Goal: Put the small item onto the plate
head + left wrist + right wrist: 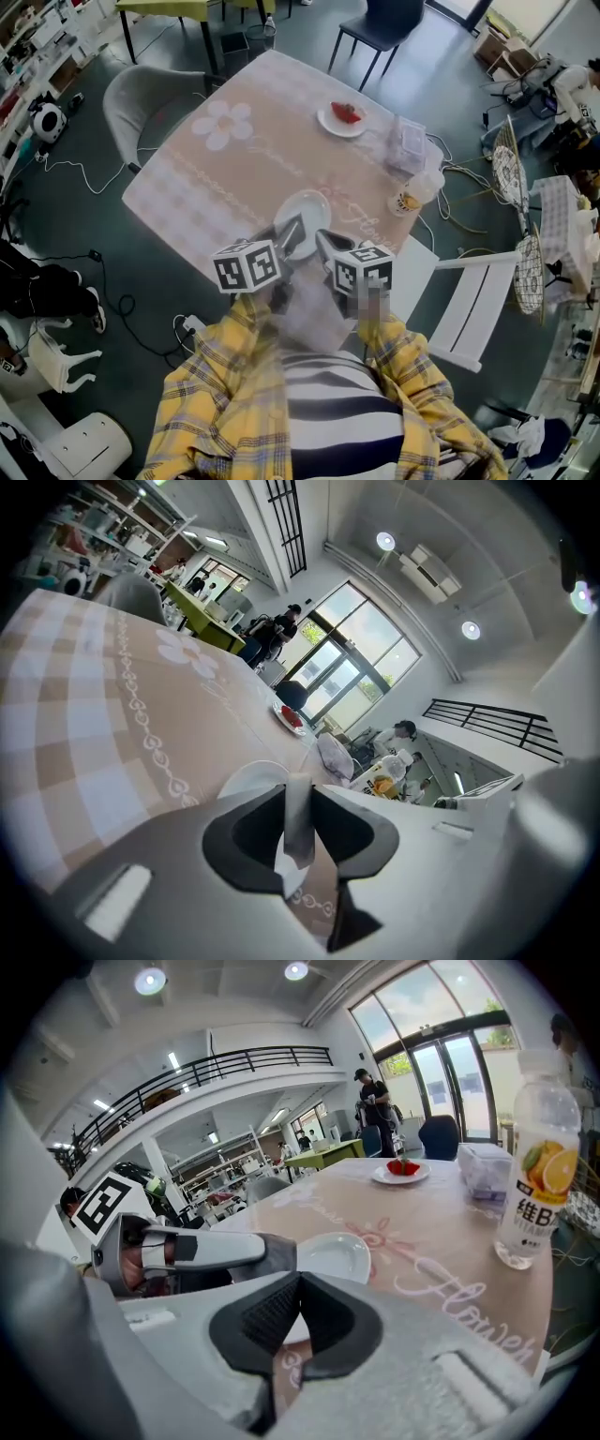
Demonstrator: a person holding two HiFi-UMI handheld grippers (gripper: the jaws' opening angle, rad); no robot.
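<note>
A thin pale small item (298, 836) is being pinched by the left gripper (300, 794) at the near rim of the white plate (246, 778) on the counter (94, 714); the right gripper (298, 1281) is being held pressed together, empty

Dark grey floor (75, 216), loose cables (84, 167) trailing. Table (187, 187) under pink patterned cloth. Grey chair (141, 103) at its left, dark chair (380, 28) beyond, white folding chair (464, 314) at right. Tall glass doors (441, 1044), daylight. Railed mezzanine (216, 1065). Round ceiling lights (150, 981).
</note>
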